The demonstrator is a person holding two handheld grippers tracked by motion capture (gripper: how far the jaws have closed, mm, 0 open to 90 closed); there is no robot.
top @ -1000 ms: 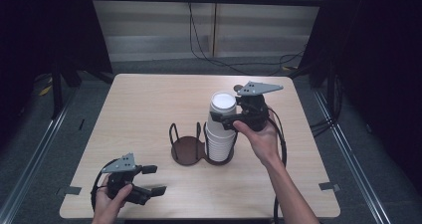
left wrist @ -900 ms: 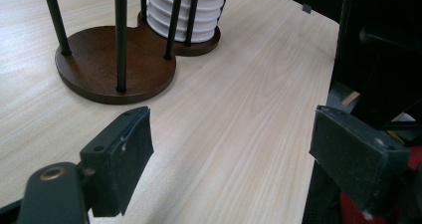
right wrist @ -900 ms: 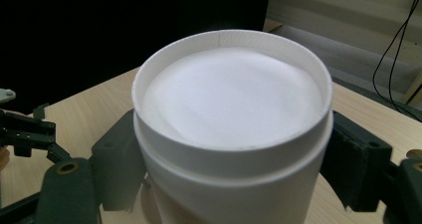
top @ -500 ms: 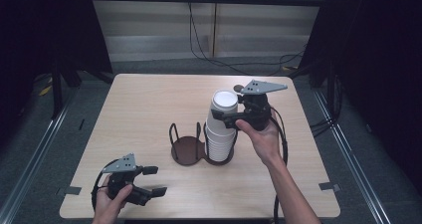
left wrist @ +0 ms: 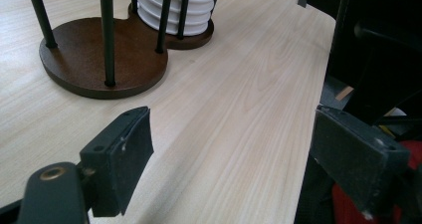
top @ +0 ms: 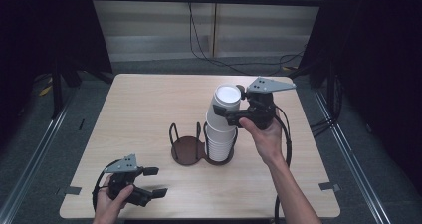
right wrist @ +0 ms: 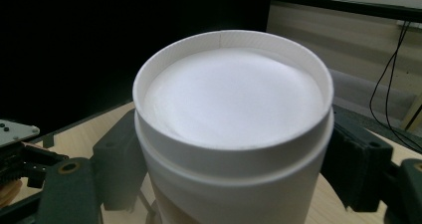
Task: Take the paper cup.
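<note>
Right tool clamps the top cup of the white cup stack, right of centre in the high view, its jaws pressing both sides. That cup tilts upward and leftward off the stack's upright axis in the holder. Left tool idles open, empty, at lower left on the surface.

High overview, two close gripper views

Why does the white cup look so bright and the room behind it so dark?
In the right gripper view the top cup sits close and catches the light, so its upturned base glares white. In the high view the table is lit while the surroundings stay dark.
</note>
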